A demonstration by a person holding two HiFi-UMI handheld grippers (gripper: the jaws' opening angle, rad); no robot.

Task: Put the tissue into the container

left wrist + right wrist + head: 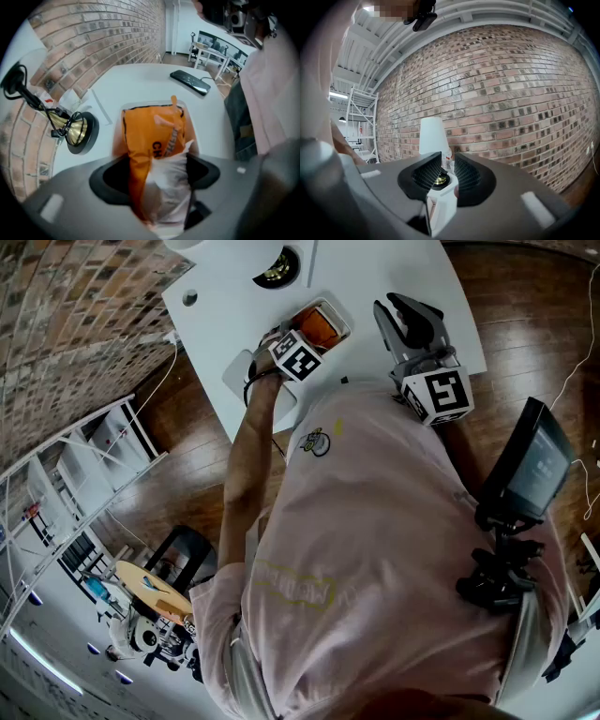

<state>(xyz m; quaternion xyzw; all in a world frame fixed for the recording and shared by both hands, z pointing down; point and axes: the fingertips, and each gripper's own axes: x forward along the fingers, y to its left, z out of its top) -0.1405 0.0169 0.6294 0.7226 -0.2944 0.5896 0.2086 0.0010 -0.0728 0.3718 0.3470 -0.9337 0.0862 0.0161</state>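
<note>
Orange wrapper with a crumpled white end fills the gap of the left claw [157, 171]. Its jaws stand wide and, as far as I can judge, press on both sides of the tissue pack [152, 133]. The pack's far end lies inside the pale container [196, 129] on the white table [140, 79], while its near end rides up between the pads. To finish this step well, I would tip the claw lower so the near end drops below the rim and lay the pack flat along the container's length. Only then would I let the jaws part, drawing straight back so the loose white film is not dragged out again. The right claw [447, 171] takes no part: its jaws stand a narrow gap apart with nothing gripped, pointing toward the brick wall [511, 93]. Only the left gripper view shows the grip itself, with a brass lamp base [75, 131] near the container and a black remote [190, 80] farther along the table. The right gripper view adds the white lampshade [432, 136]. The head view gives what neither does, the left claw over the container and the right claw held well apart to its right, above the table.
</note>
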